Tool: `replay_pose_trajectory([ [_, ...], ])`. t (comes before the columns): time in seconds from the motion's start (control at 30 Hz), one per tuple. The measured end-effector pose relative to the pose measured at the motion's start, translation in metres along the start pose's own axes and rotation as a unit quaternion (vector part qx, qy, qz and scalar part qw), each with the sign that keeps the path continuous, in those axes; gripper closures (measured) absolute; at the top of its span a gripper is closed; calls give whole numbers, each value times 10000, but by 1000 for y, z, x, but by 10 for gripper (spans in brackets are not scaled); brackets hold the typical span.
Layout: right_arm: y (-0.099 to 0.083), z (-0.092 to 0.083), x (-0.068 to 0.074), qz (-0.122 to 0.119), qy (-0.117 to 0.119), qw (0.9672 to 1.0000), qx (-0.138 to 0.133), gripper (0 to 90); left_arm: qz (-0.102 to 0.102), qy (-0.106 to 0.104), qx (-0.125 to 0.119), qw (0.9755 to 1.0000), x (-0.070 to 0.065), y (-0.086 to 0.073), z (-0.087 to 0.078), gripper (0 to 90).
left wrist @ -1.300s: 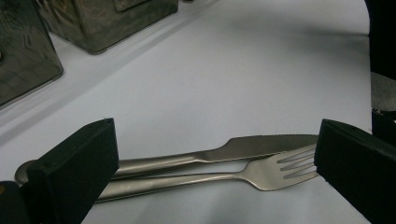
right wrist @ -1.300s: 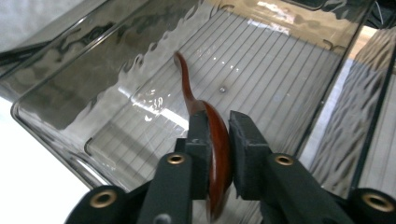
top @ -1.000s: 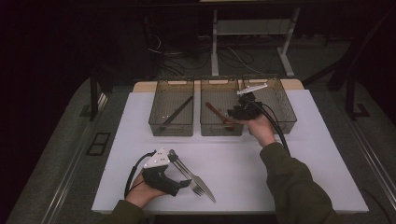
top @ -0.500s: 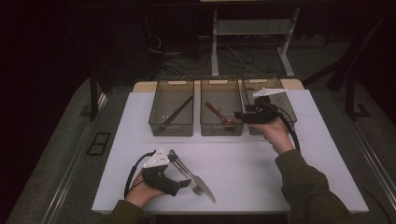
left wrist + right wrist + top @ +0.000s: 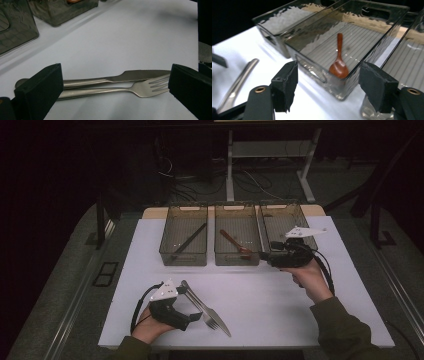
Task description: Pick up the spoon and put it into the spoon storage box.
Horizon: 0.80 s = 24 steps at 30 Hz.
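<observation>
Fork (image 5: 130,89) and knife (image 5: 117,78) lie side by side on the white tabletop (image 5: 260,295), between the wide-open left tongs (image 5: 197,316). The right tongs (image 5: 264,255), empty and just opened, hang before the middle bin (image 5: 237,256) holding a wooden spoon (image 5: 339,65). Sorting seems underway; next, close on one utensil's handle.

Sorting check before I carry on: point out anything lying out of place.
The knife and fork lie loose on the white table near the left hand-held gripper, outside the bins; nothing looks spilled or damaged.
</observation>
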State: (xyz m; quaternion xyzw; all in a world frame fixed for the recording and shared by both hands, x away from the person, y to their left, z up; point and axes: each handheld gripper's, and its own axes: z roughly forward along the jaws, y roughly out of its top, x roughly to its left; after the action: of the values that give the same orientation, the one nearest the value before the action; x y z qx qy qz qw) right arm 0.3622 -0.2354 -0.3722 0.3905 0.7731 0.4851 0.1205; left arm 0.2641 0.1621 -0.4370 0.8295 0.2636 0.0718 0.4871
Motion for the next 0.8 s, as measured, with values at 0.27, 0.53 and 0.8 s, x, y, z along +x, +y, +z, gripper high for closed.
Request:
replay_pose_trajectory([
  [0.27,-24,-16,6,-41,33,10000,-7,283,61,33,8,10000,-2,2,0,0],
  [0.53,-53,-26,14,-76,48,9999,90,245,58,49,-34,10000,-3,3,0,0],
  [0.8,-82,-35,18,-146,56,9997,209,206,86,44,1,10000,-4,3,0,0],
])
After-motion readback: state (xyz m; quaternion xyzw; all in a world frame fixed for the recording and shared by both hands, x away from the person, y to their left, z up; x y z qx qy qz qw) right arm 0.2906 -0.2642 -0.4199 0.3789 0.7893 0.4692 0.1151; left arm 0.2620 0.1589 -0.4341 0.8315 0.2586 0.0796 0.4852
